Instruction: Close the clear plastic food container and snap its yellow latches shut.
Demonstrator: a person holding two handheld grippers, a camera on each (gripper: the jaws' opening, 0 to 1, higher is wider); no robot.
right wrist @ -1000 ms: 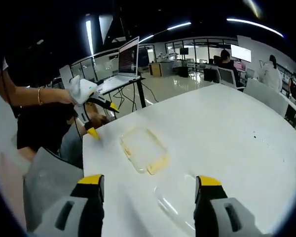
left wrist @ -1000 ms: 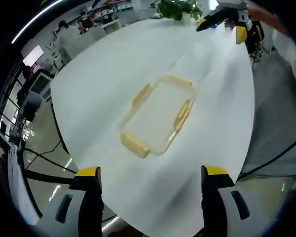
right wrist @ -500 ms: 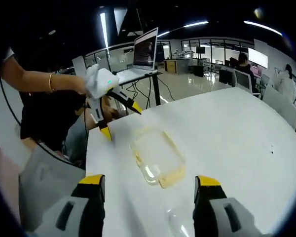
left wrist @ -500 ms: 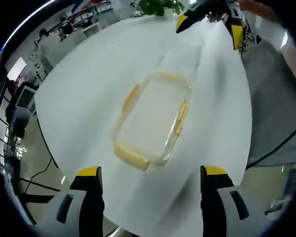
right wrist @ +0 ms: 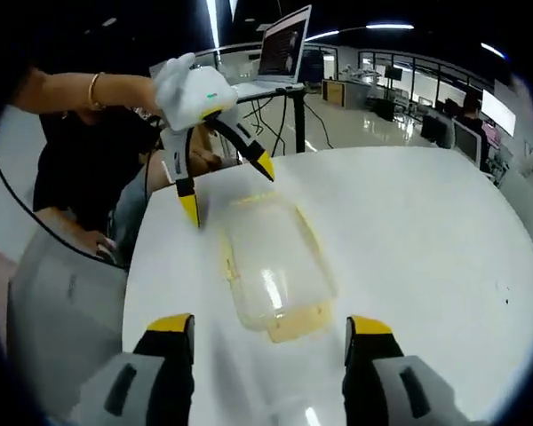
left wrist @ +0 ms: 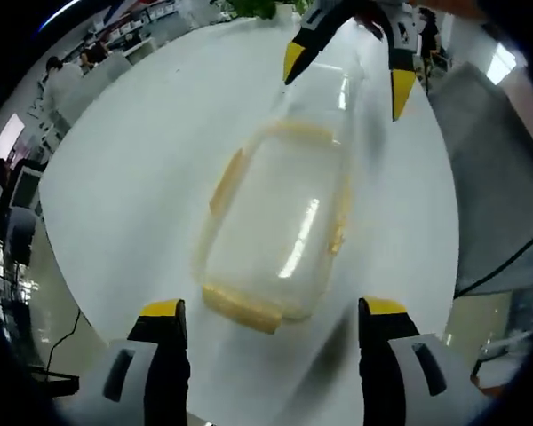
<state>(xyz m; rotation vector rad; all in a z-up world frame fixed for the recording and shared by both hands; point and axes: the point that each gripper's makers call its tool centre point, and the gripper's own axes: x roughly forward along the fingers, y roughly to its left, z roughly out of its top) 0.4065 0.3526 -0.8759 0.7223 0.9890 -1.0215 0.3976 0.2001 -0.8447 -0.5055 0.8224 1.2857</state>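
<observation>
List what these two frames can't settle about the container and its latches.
- Left gripper view: motion blur smears the container; whether its lid is seated, and each yellow latch's state, is unreadable.
- Right gripper view: glare and clear plastic hide the container's lid seam.
- Right gripper view: the laptop screen is too small to read.

clear container (left wrist: 280,235), yellow latches (left wrist: 242,308), white table (left wrist: 142,160), yellow-tipped hand-held gripper (right wrist: 226,186)

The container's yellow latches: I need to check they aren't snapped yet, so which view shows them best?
The left gripper view: the clear container lies large between the open tongs, with latches along its near end and left side. The right gripper view shows it smaller, only the near latch distinct.
</observation>
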